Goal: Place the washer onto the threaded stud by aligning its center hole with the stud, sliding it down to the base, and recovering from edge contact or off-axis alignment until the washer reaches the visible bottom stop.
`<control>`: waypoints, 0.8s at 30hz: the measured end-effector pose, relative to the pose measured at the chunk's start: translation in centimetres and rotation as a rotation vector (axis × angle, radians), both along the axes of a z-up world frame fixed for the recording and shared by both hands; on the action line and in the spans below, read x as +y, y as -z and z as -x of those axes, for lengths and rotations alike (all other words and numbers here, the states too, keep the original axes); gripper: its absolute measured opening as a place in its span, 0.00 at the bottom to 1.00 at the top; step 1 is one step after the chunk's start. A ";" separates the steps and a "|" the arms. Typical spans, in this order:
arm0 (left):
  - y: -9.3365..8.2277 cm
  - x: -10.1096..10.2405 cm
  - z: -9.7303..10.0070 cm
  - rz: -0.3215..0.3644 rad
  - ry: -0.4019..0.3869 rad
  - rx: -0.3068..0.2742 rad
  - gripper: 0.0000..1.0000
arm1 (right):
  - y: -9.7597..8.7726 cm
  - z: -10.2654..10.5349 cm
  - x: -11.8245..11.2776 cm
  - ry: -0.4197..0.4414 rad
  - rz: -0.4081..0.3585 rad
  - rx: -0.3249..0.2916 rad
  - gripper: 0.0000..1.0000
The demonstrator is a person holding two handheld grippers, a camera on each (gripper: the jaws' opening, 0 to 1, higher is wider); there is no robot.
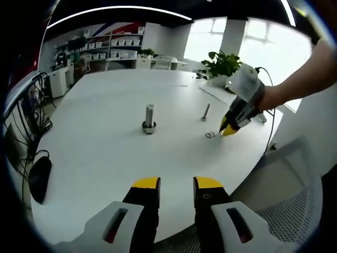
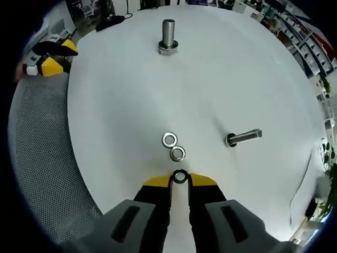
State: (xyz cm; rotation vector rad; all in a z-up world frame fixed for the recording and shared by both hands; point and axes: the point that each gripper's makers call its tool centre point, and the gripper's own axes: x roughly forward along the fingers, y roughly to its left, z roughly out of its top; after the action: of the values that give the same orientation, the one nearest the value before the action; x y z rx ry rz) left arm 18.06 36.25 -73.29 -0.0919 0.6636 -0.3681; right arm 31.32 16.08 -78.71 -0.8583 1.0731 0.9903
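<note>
Shiny metal stud, bright metal washers, matt white table

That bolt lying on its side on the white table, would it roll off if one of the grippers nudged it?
Probably it would roll a bit: the loose bolt lies flat on the smooth table, and its shaft looks round. It would likely curve rather than run straight, since its head is wider than the shaft. It looks like solid metal, so stiff and fairly heavy for its size.
</note>
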 end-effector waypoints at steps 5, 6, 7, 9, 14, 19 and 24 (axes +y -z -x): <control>0.0 0.0 0.0 0.003 0.002 0.000 0.23 | -1.7 -1.6 -0.4 0.046 -0.048 -0.044 0.14; 0.0 0.0 0.0 0.004 0.002 0.000 0.23 | -1.9 -1.7 -0.5 0.051 -0.055 -0.047 0.14; 0.0 0.0 0.0 0.005 0.002 0.001 0.23 | -2.1 -1.9 -0.5 0.057 -0.058 -0.050 0.14; 0.0 0.0 0.1 0.007 0.001 0.004 0.23 | -2.4 -2.2 -0.6 0.070 -0.065 -0.055 0.14; 0.0 0.0 0.0 0.008 0.000 0.001 0.24 | -3.4 -3.0 -0.5 0.079 -0.081 -0.067 0.14; -0.1 0.0 0.0 0.009 0.000 0.000 0.24 | -4.3 -4.1 -0.1 0.092 -0.099 -0.083 0.14; 0.0 0.0 0.0 0.006 0.001 0.001 0.24 | -5.6 -5.0 0.5 0.078 -0.113 -0.111 0.14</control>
State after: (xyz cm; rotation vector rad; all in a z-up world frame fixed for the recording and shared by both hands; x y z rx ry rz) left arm 18.06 36.24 -73.24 -0.0976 0.6633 -0.3707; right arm 36.31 16.58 -73.14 -0.7652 0.9402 0.9182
